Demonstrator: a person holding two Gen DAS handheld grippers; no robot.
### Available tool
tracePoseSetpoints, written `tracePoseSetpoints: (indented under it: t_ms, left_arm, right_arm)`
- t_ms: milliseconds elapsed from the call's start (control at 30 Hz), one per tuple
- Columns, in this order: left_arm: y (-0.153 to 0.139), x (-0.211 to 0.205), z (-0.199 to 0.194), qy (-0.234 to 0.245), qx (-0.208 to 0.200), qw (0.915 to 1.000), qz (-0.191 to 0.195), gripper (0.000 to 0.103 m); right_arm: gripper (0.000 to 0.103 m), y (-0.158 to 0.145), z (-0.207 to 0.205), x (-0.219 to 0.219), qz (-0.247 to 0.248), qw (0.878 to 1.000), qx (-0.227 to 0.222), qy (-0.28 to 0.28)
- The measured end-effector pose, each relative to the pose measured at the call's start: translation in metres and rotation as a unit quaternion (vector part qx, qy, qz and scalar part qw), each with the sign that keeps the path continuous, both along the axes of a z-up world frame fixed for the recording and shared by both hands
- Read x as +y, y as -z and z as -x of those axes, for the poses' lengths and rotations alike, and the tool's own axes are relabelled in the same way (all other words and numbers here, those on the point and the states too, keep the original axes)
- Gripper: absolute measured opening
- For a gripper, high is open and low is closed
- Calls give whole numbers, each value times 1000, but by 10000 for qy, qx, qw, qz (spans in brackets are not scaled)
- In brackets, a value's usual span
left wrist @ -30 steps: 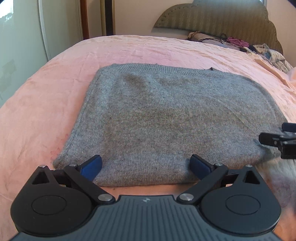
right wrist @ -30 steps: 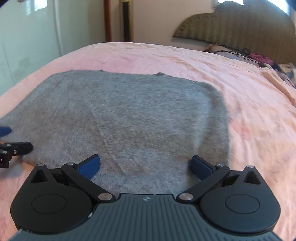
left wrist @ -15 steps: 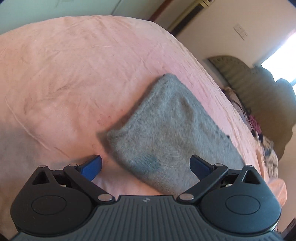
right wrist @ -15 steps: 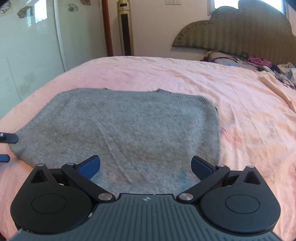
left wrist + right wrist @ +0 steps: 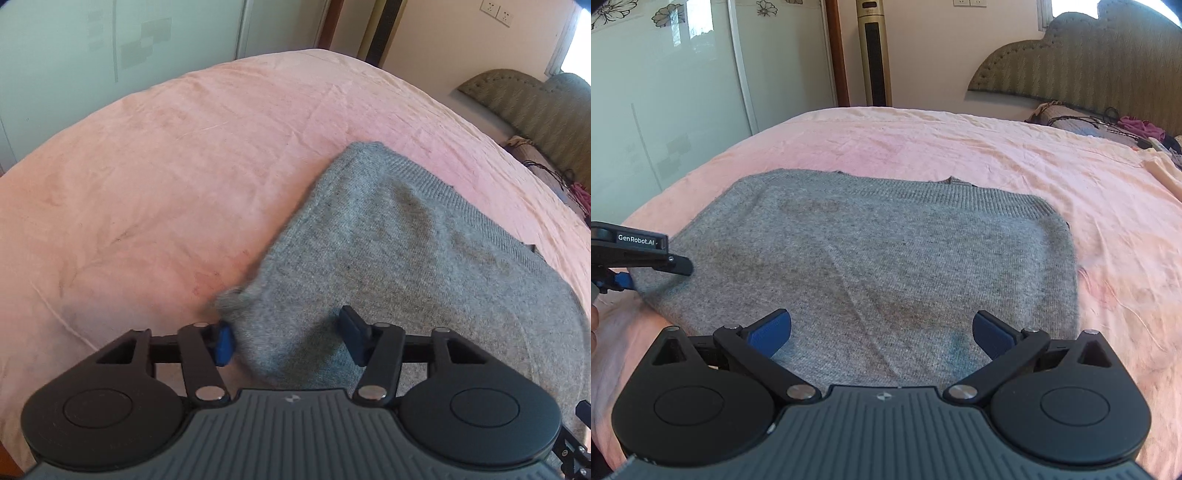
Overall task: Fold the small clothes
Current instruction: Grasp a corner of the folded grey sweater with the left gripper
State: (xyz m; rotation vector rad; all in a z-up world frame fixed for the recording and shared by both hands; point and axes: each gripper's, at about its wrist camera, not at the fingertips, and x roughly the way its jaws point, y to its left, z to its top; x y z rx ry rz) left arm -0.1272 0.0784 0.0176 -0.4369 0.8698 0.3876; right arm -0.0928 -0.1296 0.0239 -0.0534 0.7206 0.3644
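A: Grey knit sweater [image 5: 879, 266] lay folded flat on the pink bedsheet [image 5: 960, 147], ribbed edge on the far side, toward the headboard [image 5: 1089, 62].

B: Left side?

A: Left hand-held gripper [image 5: 286, 338] sat at the sweater's near left corner. Its jaws had just been closing, with the corner of the knit between them. Left blue pad [image 5: 223, 345] was touching the bunched fabric; right pad [image 5: 352, 332] looked to be resting on the knit. Could not tell whether the pinch was firm. Corner was a bit blurred and lumped up off the sheet.

B: Seen from the other camera too?

A: Yes. In the right wrist view the left hand-held gripper [image 5: 624, 275] showed at the left edge, at that same corner, body marked GenRobot.AI. Part of a person's hand was visible at the frame edge below it.

B: Right one?

A: Right hand-held gripper [image 5: 882, 332] was spread wide over the near edge of the sweater, nothing between the pads, both blue pads clear of each other.

B: Surroundings?

A: Pile of mixed clothes [image 5: 1108, 123] at the head of the bed, well apart from the sweater. Tall tower fan [image 5: 875, 55] stood against the wall beyond the bed, glass wardrobe doors [image 5: 665, 110] on the left.
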Motion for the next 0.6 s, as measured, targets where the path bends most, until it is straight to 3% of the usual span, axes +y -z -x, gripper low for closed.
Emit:
tracePoseSetpoints:
  t_ms: [200,367,433,467,533,600]
  left_arm:
    - [-1,7,2,-74,36,9999,124,15]
    - [-5,-1,-1,105,12,9999,-26,6]
    - [-12,-17,2,401,-151,9973,-598,6]
    - [-17,-32,5,647,-337,9914,-1084,6]
    - [-21,-60,13,1149,-673,9732,-1876,6]
    - [-20,-80,18,1570,-856,9587,-2212,6]
  right_arm:
    - [103,-4,-6,5,9,9998,-56,-174]
    - [103,-19,-17,17,56,9990,-143,-427]
    - [103,-28,-24,22,-25,9984,-147,-538]
    - [103,-32,-30,23,-150,9980,-109,-607]
    - [103,-40,-49,24,-613,9954,160,-720]
    - [103,-43,-74,26,-1197,9883,630,-700]
